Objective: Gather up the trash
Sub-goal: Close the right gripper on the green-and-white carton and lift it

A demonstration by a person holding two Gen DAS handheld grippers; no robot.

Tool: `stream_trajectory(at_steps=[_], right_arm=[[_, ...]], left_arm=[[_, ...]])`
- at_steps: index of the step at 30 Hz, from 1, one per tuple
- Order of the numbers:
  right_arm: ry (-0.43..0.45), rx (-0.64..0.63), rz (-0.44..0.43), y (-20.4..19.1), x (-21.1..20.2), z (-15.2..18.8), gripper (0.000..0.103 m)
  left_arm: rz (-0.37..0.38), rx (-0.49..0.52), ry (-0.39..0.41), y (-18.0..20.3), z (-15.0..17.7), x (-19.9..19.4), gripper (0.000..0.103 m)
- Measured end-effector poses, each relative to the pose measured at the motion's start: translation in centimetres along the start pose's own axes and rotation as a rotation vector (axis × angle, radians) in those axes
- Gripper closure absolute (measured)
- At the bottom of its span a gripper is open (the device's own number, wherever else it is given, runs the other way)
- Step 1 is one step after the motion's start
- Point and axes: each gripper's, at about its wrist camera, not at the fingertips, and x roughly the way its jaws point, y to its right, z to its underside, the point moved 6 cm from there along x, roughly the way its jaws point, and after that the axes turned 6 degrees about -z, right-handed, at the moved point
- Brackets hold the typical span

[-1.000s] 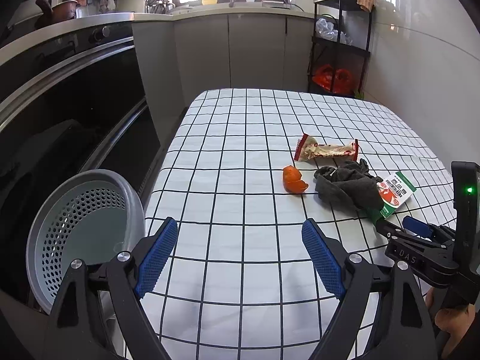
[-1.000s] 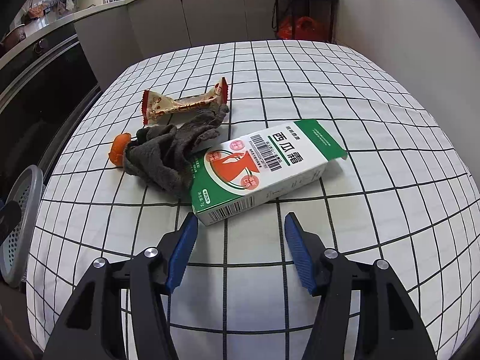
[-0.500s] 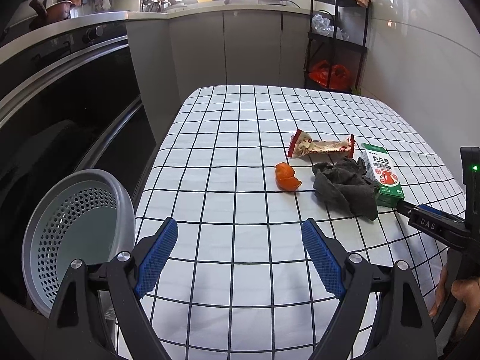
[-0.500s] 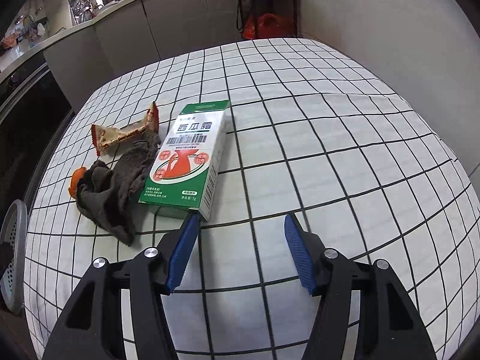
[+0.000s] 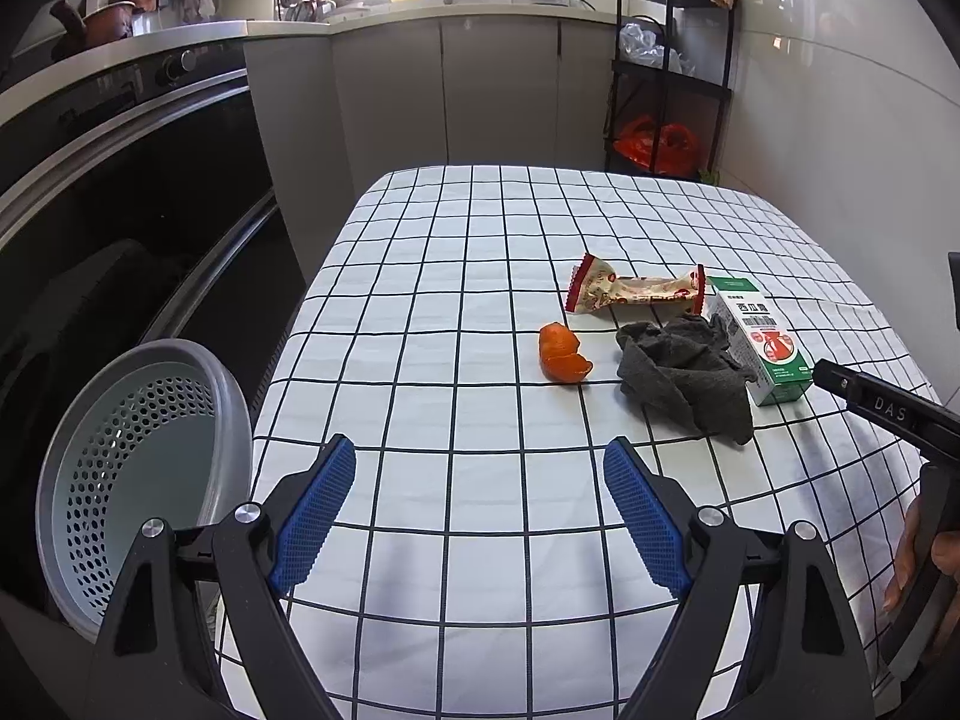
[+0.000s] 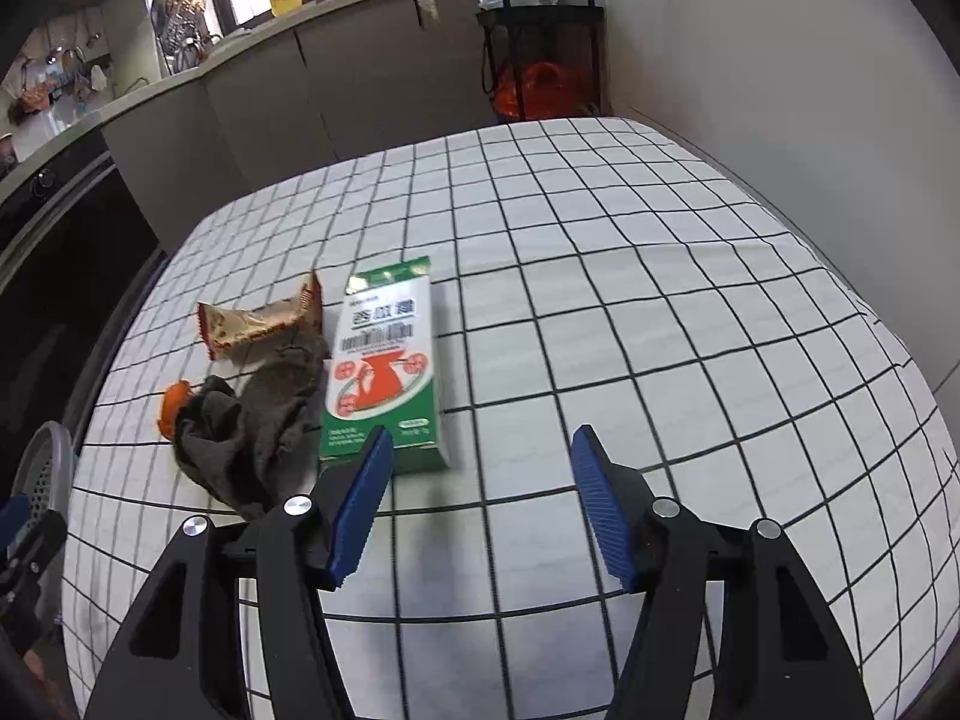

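1. My left gripper hangs over the near part of the bench, its blue pads spread wide apart with nothing between them.
2. My right gripper is also spread apart and empty; its left pad sits just in front of the near end of the green and white carton, and I cannot tell whether it touches.
3. The trash lies in a cluster on the checked cloth, toward the right of the bench in the left view.
4. The carton lies flat, its long side running from near to far.
5. A crumpled grey rag rests against the carton's left side.
6. A snack wrapper lies just beyond the rag, its right end close to the carton's far end.
7. A piece of orange peel sits left of the rag, slightly apart in the left view; in the right view the rag partly hides the peel.
8. A perforated grey basket stands off the bench's left edge, near my left gripper.
9. A black shelf rack holding bags stands past the far end of the bench.
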Motion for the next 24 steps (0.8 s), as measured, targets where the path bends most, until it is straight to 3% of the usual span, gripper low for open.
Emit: stream_trajectory(at_steps=[7, 19, 21, 24], right_arm=[[-0.035, -0.073, -0.024, -2.6, 2.1, -0.1, 0.042], [-0.094, -0.052, -0.052, -3.0, 5.2, -0.6, 0.042], [-0.093, -0.049, -0.056, -3.0, 5.3, -0.6, 0.052], [-0.087, -0.040, -0.071, -2.9, 5.0, -0.8, 0.052]], left_arm=[[0.002, 0.012, -0.006, 0.8, 0.1, 0.4, 0.020], [0.017, 0.002, -0.030, 1.9, 0.3, 1.2, 0.020], [0.029, -0.006, -0.041, 2.2, 0.4, 1.3, 0.020], [0.035, -0.014, -0.051, 2.8, 0.5, 1.6, 0.020]])
